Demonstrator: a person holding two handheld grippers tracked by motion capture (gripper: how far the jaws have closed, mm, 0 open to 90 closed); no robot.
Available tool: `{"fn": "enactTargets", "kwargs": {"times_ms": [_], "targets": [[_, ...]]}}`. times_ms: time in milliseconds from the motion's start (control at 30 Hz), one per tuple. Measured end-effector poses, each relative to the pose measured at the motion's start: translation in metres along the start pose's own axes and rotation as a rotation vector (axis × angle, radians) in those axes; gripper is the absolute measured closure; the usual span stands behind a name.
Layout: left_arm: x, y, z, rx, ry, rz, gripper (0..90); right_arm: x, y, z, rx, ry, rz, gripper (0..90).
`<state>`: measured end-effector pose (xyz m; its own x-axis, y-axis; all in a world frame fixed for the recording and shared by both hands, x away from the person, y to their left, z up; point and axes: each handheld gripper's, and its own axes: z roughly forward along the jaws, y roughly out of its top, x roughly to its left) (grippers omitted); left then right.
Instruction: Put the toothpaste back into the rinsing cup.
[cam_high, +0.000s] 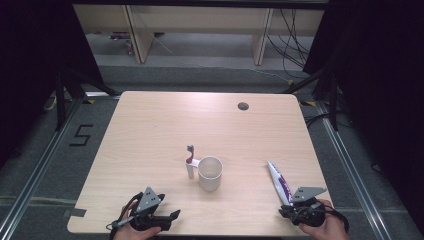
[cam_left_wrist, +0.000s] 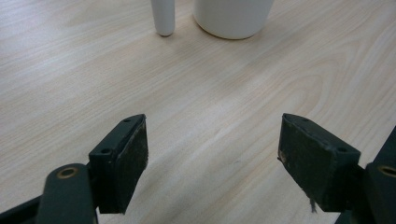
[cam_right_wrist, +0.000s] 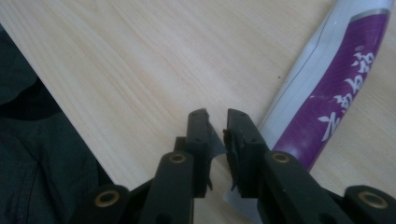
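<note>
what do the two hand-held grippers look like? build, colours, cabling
Both are black. The left hand-held gripper and right hand-held gripper each carry a grey three-cornered plate on top and trail a black cable. Jaws are flat black blocks with worn pads, on arms with brass-coloured pivot rings.

Light wood table (cam_high: 150, 130) with a grommet hole (cam_high: 243, 106) far right, grey floor (cam_high: 40, 165) marked "5" (cam_high: 81, 135) left, black curtains (cam_high: 30, 60) both sides, cables (cam_high: 292, 40) far right.

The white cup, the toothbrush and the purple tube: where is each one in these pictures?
white cup (cam_high: 210, 173), high view, on its outer wall.
toothbrush (cam_high: 190, 161), high view, on the handle leaning at the cup's left side.
purple tube (cam_right_wrist: 336, 88), right gripper view, on its printed purple face.
</note>
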<state>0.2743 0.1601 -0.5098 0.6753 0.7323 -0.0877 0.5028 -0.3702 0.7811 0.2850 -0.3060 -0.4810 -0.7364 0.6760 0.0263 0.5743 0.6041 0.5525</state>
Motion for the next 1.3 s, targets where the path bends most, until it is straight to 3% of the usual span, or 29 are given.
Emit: {"fn": "enactTargets", "kwargs": {"times_ms": [33, 67, 100, 133, 167, 233, 267, 333, 400, 633, 667, 700, 733, 767, 800, 833, 933, 967, 1000, 1033, 1133, 1167, 1200, 1300], "targets": [[0.000, 0.000, 0.000, 0.000, -0.002, 0.000, 23.9, 0.002, 0.001, -0.001, -0.002, 0.000, 0.034, 75.5], [0.001, 0.001, 0.000, 0.001, 0.000, 0.002, 23.9, 0.000, 0.003, -0.003, -0.015, 0.005, 0.019, 70.9], [0.001, 0.001, 0.000, 0.001, 0.000, 0.002, 23.9, -0.001, 0.005, -0.005, -0.043, -0.005, 0.033, 65.4], [0.001, 0.001, 0.000, 0.003, 0.000, 0.004, 23.9, -0.001, 0.005, -0.005, -0.043, -0.005, 0.033, 65.4], [0.000, 0.000, 0.000, 0.003, -0.001, 0.002, 23.9, -0.006, 0.011, -0.011, -0.068, -0.015, 0.067, 57.1], [-0.001, 0.000, 0.000, -0.004, -0.009, -0.003, 23.9, -0.013, 0.016, -0.015, -0.076, -0.066, 0.104, 52.3], [-0.001, 0.001, 0.000, -0.005, -0.009, -0.005, 23.9, -0.014, 0.017, -0.015, -0.067, -0.084, 0.142, 51.2], [0.000, 0.001, 0.001, -0.003, -0.005, -0.005, 23.9, -0.017, 0.018, -0.015, -0.056, -0.097, 0.165, 48.7], [-0.001, 0.000, 0.001, -0.003, -0.004, -0.006, 23.9, -0.029, 0.024, -0.013, -0.011, -0.128, 0.191, 44.2], [0.000, 0.000, 0.001, -0.011, -0.009, -0.009, 23.9, -0.043, 0.036, -0.001, 0.061, -0.113, 0.222, 39.5], [0.000, 0.000, 0.001, -0.008, -0.009, -0.009, 23.9, -0.042, 0.039, 0.002, 0.066, -0.110, 0.254, 39.4], [0.000, 0.000, 0.001, -0.009, -0.009, -0.010, 23.9, -0.047, 0.041, 0.006, 0.076, -0.115, 0.216, 39.5], [-0.001, 0.000, 0.001, -0.014, -0.008, -0.018, 23.9, -0.045, 0.043, 0.008, 0.083, -0.110, 0.250, 40.1], [-0.001, 0.000, 0.001, -0.016, -0.010, -0.018, 23.9, -0.046, 0.045, 0.009, 0.092, -0.109, 0.249, 40.9], [-0.001, 0.000, 0.001, -0.016, -0.009, -0.017, 23.9, -0.048, 0.047, 0.013, 0.098, -0.116, 0.217, 41.4], [0.001, 0.000, 0.001, -0.002, 0.001, 0.001, 23.9, -0.048, 0.049, 0.015, 0.115, -0.111, 0.220, 41.6], [-0.001, 0.000, 0.001, -0.018, -0.011, -0.018, 23.9, -0.048, 0.051, 0.018, 0.144, -0.101, 0.236, 42.7], [-0.001, 0.000, 0.001, -0.014, -0.009, -0.015, 23.9, -0.051, 0.052, 0.021, 0.148, -0.112, 0.218, 44.2], [-0.001, 0.000, 0.001, -0.014, -0.009, -0.015, 23.9, -0.049, 0.052, 0.022, 0.158, -0.110, 0.241, 44.8], [0.000, 0.000, 0.001, -0.008, -0.010, -0.008, 23.9, -0.052, 0.052, 0.022, 0.162, -0.106, 0.220, 44.8], [-0.001, 0.000, 0.001, -0.013, -0.010, -0.016, 23.9, -0.053, 0.052, 0.025, 0.166, -0.093, 0.216, 47.4], [-0.001, 0.000, 0.001, -0.013, -0.010, -0.016, 23.9, -0.051, 0.054, 0.026, 0.182, -0.079, 0.239, 48.5], [0.000, 0.000, 0.001, -0.006, -0.010, -0.008, 23.9, -0.053, 0.055, 0.027, 0.188, -0.086, 0.205, 48.8], [-0.001, 0.000, 0.001, -0.014, -0.010, -0.017, 23.9, -0.053, 0.058, 0.029, 0.206, -0.088, 0.207, 49.5]]}}
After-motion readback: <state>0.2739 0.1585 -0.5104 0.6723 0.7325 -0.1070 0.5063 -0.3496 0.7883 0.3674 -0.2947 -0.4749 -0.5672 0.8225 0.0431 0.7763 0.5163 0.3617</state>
